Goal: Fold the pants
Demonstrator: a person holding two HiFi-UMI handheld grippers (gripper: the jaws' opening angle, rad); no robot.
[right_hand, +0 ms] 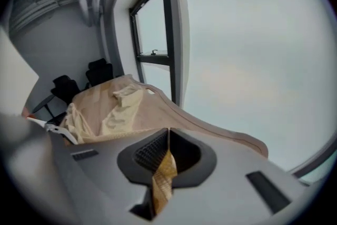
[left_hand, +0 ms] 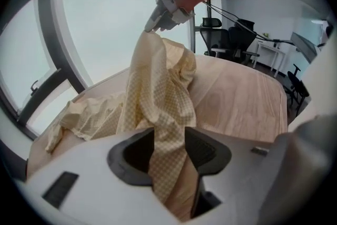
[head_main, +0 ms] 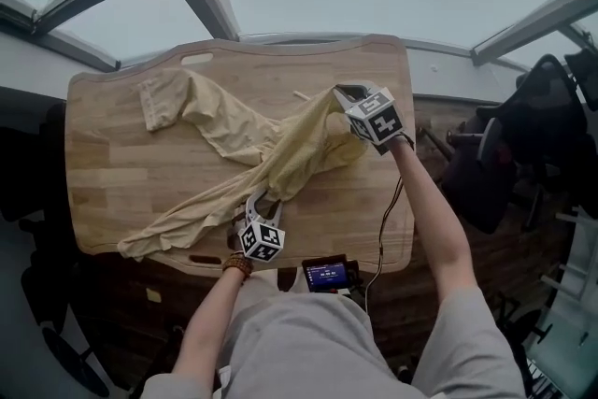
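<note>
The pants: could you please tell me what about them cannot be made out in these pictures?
- Head view: the right claw covers the part of the pants it grips; which part is unclear.
- Right gripper view: only a scrap shows between the shut jaws.
- Head view: the left claw covers the cloth beneath it.
</note>
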